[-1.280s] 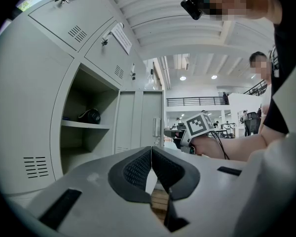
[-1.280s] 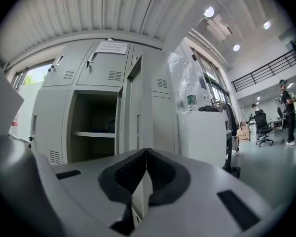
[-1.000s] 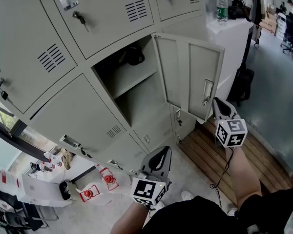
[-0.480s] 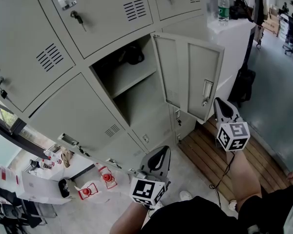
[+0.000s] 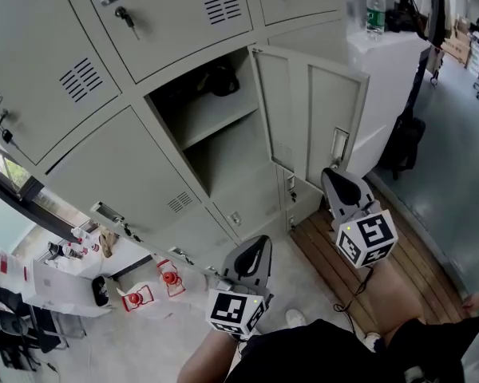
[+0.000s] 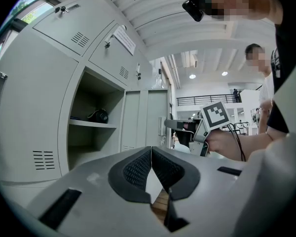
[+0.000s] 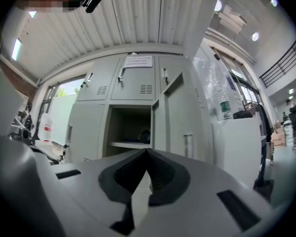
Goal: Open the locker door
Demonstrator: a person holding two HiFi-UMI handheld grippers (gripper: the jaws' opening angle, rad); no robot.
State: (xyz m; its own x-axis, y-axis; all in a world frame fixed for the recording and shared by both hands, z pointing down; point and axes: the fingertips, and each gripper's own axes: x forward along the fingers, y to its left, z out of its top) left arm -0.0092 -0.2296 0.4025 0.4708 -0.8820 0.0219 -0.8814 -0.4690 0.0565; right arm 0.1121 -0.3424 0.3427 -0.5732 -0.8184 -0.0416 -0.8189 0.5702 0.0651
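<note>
The locker door [image 5: 311,118] stood swung well out from its compartment [image 5: 215,142], hinged along its left edge and upright, its long axis running top to bottom. Its free edge, with the handle [image 5: 339,146], pointed out into the room toward the person. The right gripper [image 5: 330,174] was just below that handle edge, aimed up at the door's lower part. Its jaws were pressed together with nothing between them, and in the right gripper view the door stood a little ahead of the tips, apparently not touched. The left gripper [image 5: 262,242] hung lower and to the left, well apart from the door and pointing toward the lockers beneath the open compartment. Its jaws were likewise closed and empty. Inside the compartment a dark object [image 5: 221,78] sat on the shelf [image 5: 223,122].
</note>
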